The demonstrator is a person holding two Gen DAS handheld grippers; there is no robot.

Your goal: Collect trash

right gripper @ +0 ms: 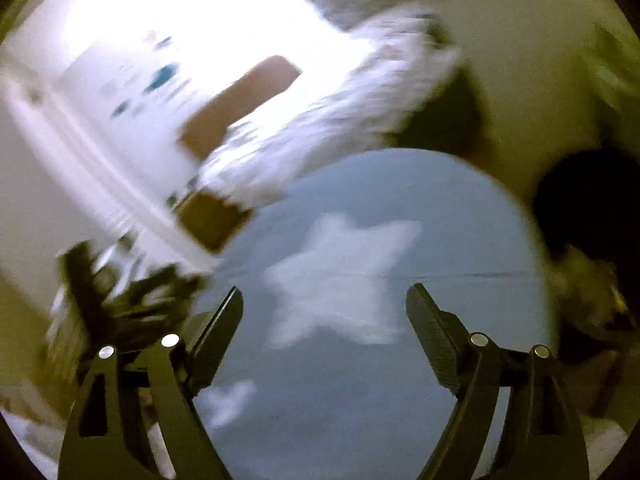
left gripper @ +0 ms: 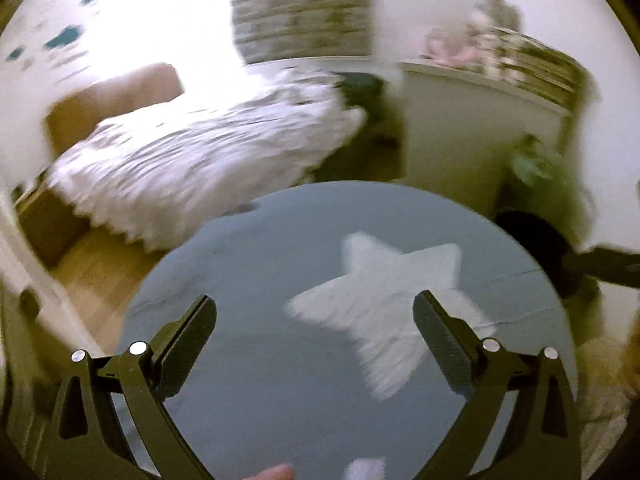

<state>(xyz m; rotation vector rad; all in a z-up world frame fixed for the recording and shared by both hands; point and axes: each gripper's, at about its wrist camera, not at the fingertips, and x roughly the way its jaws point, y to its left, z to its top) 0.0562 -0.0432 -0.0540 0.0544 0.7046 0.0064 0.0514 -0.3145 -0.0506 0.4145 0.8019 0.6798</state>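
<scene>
Both views are blurred. My left gripper (left gripper: 316, 300) stands open over a round blue-grey rug (left gripper: 248, 264), with nothing between its fingers. My right gripper (right gripper: 326, 290) is also open and empty above the same rug (right gripper: 460, 216). A large white star (left gripper: 384, 304) is on the rug; it also shows in the right wrist view (right gripper: 340, 280). A small white patch (left gripper: 364, 468) lies near the bottom edge, and again in the right wrist view (right gripper: 226, 402). I cannot tell whether it is trash or part of the rug's pattern.
A bed with a white patterned duvet (left gripper: 192, 164) and wooden frame (left gripper: 48, 228) stands behind the rug. A round black object (left gripper: 532, 248) sits at the rug's right edge, beside a white cabinet (left gripper: 460, 128). Wooden floor (left gripper: 100, 280) shows at the left.
</scene>
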